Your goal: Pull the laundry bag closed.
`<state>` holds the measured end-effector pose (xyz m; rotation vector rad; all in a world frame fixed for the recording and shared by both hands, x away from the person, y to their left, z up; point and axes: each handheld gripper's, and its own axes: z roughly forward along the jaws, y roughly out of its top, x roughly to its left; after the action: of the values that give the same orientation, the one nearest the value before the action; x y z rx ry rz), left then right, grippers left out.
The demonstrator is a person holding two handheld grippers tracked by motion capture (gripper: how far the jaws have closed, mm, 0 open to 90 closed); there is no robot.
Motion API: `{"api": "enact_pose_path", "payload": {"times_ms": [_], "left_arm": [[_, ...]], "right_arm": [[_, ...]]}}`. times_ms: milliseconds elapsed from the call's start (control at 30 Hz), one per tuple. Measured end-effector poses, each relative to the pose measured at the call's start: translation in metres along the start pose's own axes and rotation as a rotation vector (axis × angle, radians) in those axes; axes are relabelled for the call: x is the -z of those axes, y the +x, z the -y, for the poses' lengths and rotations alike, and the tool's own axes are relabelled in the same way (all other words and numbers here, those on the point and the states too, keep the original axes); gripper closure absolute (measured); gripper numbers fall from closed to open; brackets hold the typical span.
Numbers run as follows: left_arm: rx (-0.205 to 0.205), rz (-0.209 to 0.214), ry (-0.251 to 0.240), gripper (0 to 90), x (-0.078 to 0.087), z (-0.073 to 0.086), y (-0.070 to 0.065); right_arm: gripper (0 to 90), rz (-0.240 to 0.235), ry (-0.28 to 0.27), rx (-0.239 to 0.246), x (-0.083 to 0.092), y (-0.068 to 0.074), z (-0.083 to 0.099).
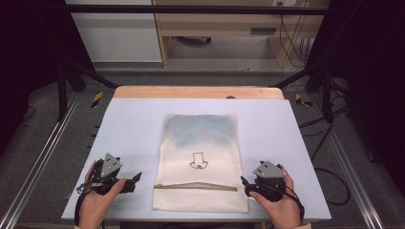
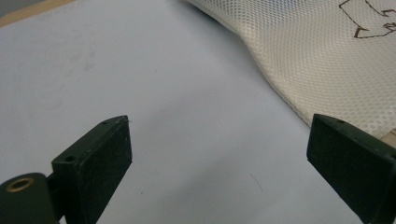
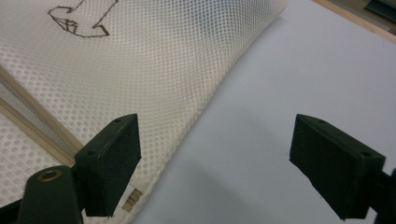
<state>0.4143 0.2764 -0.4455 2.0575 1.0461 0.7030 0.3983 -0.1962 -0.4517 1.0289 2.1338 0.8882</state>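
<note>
A cream mesh bag (image 1: 199,162) is laid flat at the centre of the pale counter (image 1: 133,129) in the high view, with its zipper (image 1: 196,187) running across the lower part and a small dark drawing (image 1: 198,161) at its middle. The left tool (image 1: 135,180) is held at the lower left of the frame, the right tool (image 1: 244,183) at the lower right, each just beside a bag edge. In both gripper views the jaws are spread wide apart, with nothing held between them.
</note>
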Motion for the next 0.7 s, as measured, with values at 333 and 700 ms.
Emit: {"api": "enact_pose_path", "payload": {"times_ms": [333, 700], "left_arm": [[0.009, 0.004, 0.063, 6.7, -0.004, 0.001, 0.000], [0.057, -0.031, 0.042, 6.2, 0.001, 0.006, 0.012]], "right_arm": [[33.0, -0.089, 0.035, 0.072, -0.004, 0.020, -0.026], [48.4, -0.203, 0.043, 0.206, -0.017, 0.054, -0.080]]}}
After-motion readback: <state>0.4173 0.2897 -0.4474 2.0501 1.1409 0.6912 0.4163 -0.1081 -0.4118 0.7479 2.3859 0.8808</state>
